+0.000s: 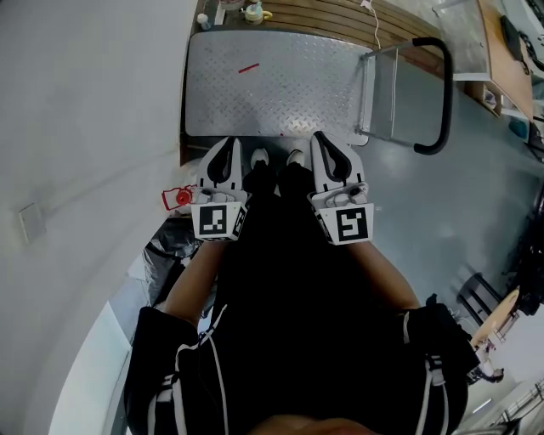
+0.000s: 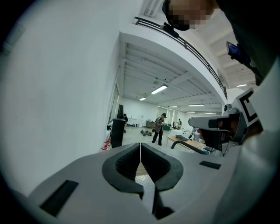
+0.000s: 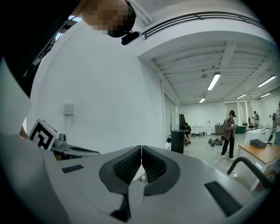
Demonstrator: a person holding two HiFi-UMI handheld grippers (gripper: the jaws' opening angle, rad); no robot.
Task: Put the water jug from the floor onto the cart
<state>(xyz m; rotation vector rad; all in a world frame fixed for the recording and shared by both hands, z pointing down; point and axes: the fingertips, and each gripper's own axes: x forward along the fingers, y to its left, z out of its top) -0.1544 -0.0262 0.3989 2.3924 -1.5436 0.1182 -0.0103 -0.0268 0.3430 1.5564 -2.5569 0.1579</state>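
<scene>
The cart's diamond-plate metal deck (image 1: 280, 85) lies on the floor just ahead of my feet, its black handle (image 1: 442, 93) at the right end. A clear container with a red cap (image 1: 178, 198) lies by the wall at the left; I cannot tell if it is the water jug. My left gripper (image 1: 228, 155) and right gripper (image 1: 324, 146) are side by side near the deck's front edge, pointing at it. Both are shut with nothing between the jaws, as the left gripper (image 2: 140, 146) and right gripper (image 3: 141, 151) show in their own views.
A white wall (image 1: 85, 127) runs along the left, with a black bag (image 1: 170, 255) at its foot. Wooden boards (image 1: 340, 17) with small bottles (image 1: 252, 12) lie beyond the cart. Far off in the hall stand a person (image 2: 158, 128), a black bin (image 3: 177, 141) and a table (image 3: 262, 151).
</scene>
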